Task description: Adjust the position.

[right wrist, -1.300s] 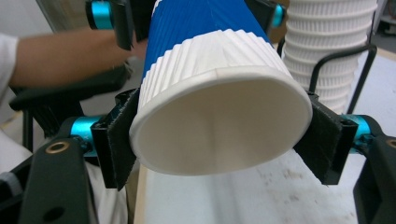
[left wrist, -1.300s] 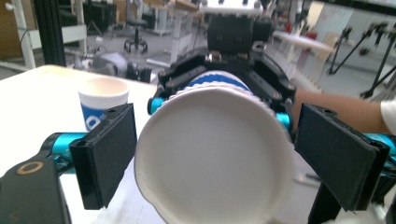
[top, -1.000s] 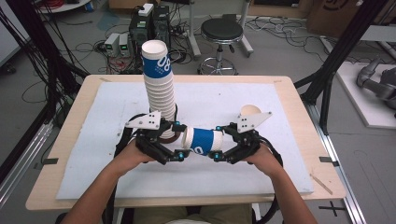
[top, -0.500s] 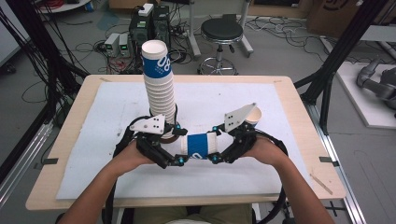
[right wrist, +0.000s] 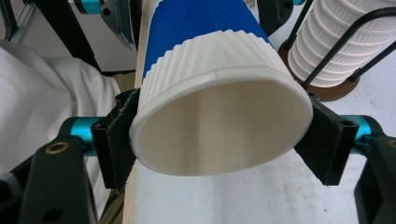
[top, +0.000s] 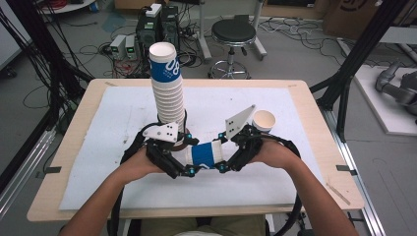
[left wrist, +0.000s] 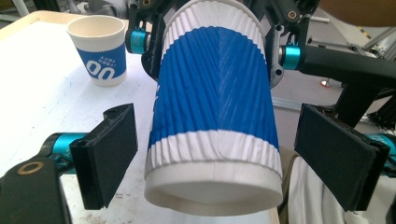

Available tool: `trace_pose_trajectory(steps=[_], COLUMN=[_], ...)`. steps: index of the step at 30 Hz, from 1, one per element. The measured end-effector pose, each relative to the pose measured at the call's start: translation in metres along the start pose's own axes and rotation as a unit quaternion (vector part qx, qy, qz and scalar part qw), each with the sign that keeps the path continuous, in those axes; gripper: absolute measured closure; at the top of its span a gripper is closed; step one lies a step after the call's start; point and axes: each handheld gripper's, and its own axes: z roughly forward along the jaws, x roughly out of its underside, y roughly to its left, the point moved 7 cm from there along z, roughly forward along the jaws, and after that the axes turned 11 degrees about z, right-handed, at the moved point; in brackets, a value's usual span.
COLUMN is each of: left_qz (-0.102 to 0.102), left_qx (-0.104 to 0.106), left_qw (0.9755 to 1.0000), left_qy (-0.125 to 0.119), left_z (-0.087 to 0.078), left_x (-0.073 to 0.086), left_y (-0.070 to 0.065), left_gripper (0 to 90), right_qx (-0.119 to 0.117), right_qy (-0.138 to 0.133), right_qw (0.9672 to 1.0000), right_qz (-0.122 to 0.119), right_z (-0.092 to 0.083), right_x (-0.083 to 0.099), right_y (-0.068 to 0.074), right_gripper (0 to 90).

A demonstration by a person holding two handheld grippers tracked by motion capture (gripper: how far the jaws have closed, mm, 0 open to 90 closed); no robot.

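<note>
Bright, even indoor light, soft shadows; the high view looks slightly blurred, perhaps from low resolution.

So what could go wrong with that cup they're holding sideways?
The right gripper squeezes the rim of the blue and white ribbed paper cup; the soft rim might dent. The left gripper has open jaws, so nothing else holds the cup. The tall stack of white ribbed paper cups stands close by; a bump might topple it.

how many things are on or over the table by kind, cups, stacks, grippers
single paper cups: 2, one lying between the grippers, one standing on the table
tall cup stack: 1
handheld grippers: 2, left gripper open, right gripper shut on the held cup
total: 5
</note>
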Motion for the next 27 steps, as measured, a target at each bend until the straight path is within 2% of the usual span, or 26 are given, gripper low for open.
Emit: trace_pose_trajectory(steps=[6, 12, 16, 20, 23, 27], left_qz=[0.004, 0.006, 0.011, 0.012, 0.012, 0.008], left_qx=[0.007, 0.019, 0.031, 0.032, 0.029, 0.027], left_qw=[0.9996, 0.9991, 0.9986, 0.9985, 0.9988, 0.9995], left_qy=[0.026, 0.038, 0.041, 0.043, 0.037, 0.014], left_z=[0.0059, 0.0082, 0.0091, 0.0094, 0.0087, 0.0038], left_x=[0.002, 0.0049, 0.0059, 0.0065, 0.0056, 0.0025], left_y=[-0.0007, -0.001, -0.0024, -0.0024, -0.0021, -0.0014], left_gripper=[14.0, 20.2, 27.7, 27.9, 27.6, 27.6], right_qx=[0.001, -0.001, -0.003, -0.003, -0.004, -0.009], right_qy=[0.017, 0.024, 0.029, 0.03, 0.026, -0.011], right_qw=[0.9998, 0.9996, 0.9994, 0.9994, 0.9995, 0.9998], right_qz=[-0.009, -0.014, -0.018, -0.019, -0.018, -0.01], right_z=[0.003, 0.0049, 0.0054, 0.0059, 0.0054, 0.0004], right_x=[-0.0033, -0.005, -0.0047, -0.0044, -0.0049, -0.0099], right_y=[0.0021, 0.0043, 0.0047, 0.0046, 0.005, 0.0052], right_gripper=[23.3, 23.4, 23.4, 23.4, 21.9, 19.9])
